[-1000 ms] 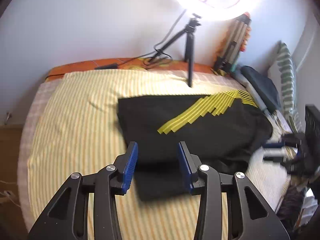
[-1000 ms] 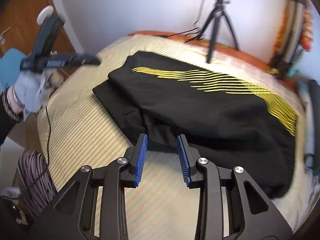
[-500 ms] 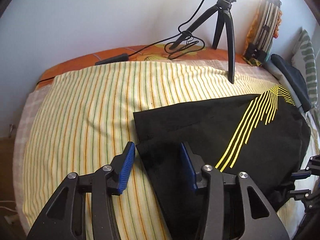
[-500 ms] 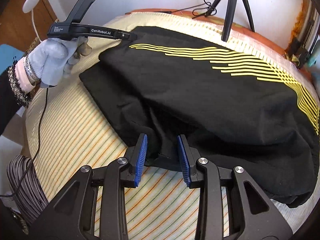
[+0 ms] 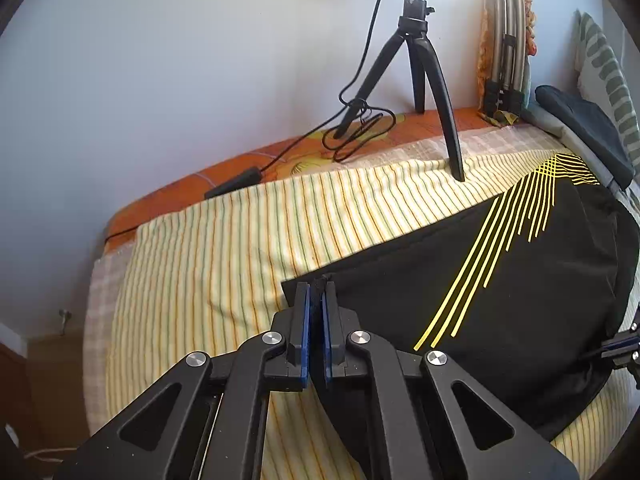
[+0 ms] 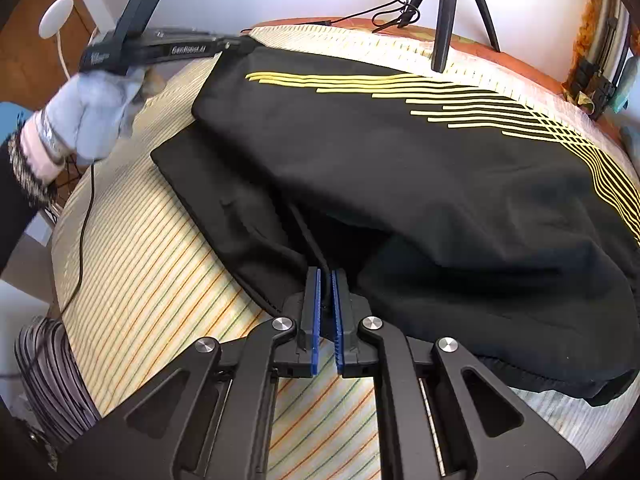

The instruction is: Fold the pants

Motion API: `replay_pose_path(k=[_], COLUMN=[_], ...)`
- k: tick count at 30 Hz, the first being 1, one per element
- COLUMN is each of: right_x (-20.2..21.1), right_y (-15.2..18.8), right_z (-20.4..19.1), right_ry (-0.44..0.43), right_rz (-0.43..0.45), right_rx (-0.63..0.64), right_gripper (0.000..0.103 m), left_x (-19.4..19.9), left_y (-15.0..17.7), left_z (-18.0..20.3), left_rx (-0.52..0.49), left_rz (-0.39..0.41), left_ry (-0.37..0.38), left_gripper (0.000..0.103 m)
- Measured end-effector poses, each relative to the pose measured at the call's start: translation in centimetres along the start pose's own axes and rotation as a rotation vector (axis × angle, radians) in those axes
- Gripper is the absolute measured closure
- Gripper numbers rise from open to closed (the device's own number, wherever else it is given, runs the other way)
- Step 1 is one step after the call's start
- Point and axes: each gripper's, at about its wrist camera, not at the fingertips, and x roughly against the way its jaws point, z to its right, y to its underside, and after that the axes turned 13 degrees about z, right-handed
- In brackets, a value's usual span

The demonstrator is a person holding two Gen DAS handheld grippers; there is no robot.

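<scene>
Black pants (image 5: 480, 280) with yellow stripes lie folded lengthwise on the striped bed sheet (image 5: 200, 260). My left gripper (image 5: 316, 292) is at their left corner, its jaws closing with a pinch of black fabric pressed between the blue pads. In the right wrist view the pants (image 6: 400, 168) spread across the bed. There my right gripper (image 6: 326, 276) is closing its jaws on a fabric edge at the near side, the cloth squeezed between the pads. The left gripper (image 6: 236, 46), held by a gloved hand (image 6: 92, 116), grips the far corner.
A black tripod (image 5: 420, 60) with a ring light stands at the bed's far side, its cable (image 5: 356, 128) coiled on the orange edge. Pillows and dark cloth (image 5: 580, 128) lie at the right. A striped bundle (image 6: 48, 376) sits beside the bed.
Both grippers have gone from open to shut on the pants' fabric. The left one moved left to the corner of the pants; the right one sank onto the near edge.
</scene>
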Motion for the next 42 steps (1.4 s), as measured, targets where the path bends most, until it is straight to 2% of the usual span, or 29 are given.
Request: replay_pose_path(k=[4, 10, 13, 18, 21, 26, 27, 29, 31, 35, 42], right_x=[0.9, 4.8, 5.0, 4.0, 3.8, 4.5, 4.7, 5.1, 5.4, 4.9, -1.1], right_y=[0.2, 1.0, 1.8, 2.1, 1.9, 1.5, 1.4, 0.9, 0.0, -1.9, -4.4], right_z=[-0.5, -1.5, -1.6, -1.1, -1.2, -2.2, -2.4, -3.0, -3.8, -5.5, -8.1], right_ry=[-0.014, -0.042, -0.030, -0.023, -0.006, 0.024, 0.031, 0.045, 0.044, 0.007, -0.042], right_rz=[0.016, 0.075, 0.042, 0.015, 0.019, 0.030, 0.033, 0.053, 0.081, 0.098, 0.053], right_rx=[0.008, 0.033, 0.044, 0.029, 0.042, 0.091, 0.103, 0.126, 0.148, 0.194, 0.262], right_gripper=[0.098, 0.098, 0.098, 0.098, 0.098, 0.096, 0.093, 0.080, 0.057, 0.055, 0.056], left_x=[-1.3, -3.5, -3.7, -0.1, 3.1, 6.8, 7.2, 7.8, 8.4, 9.0, 9.2], left_y=[-1.0, -1.4, -1.3, -0.9, 0.1, 3.3, 3.9, 4.9, 5.3, 5.9, 6.4], left_z=[-0.3, -0.6, -0.8, -2.0, -2.6, -2.6, -2.4, -1.9, -1.3, -0.4, 0.6], left_rx=[0.010, 0.014, 0.040, 0.103, 0.142, 0.182, 0.182, 0.182, 0.175, 0.183, 0.183], left_rz=[-0.012, -0.045, -0.061, -0.026, -0.008, -0.031, -0.039, -0.058, -0.059, -0.056, -0.058], left_ry=[-0.010, -0.038, -0.059, -0.034, 0.029, 0.111, 0.116, 0.135, 0.141, 0.175, 0.207], left_gripper=[0.099, 0.099, 0.089, 0.088, 0.088, 0.088, 0.088, 0.088, 0.088, 0.088, 0.088])
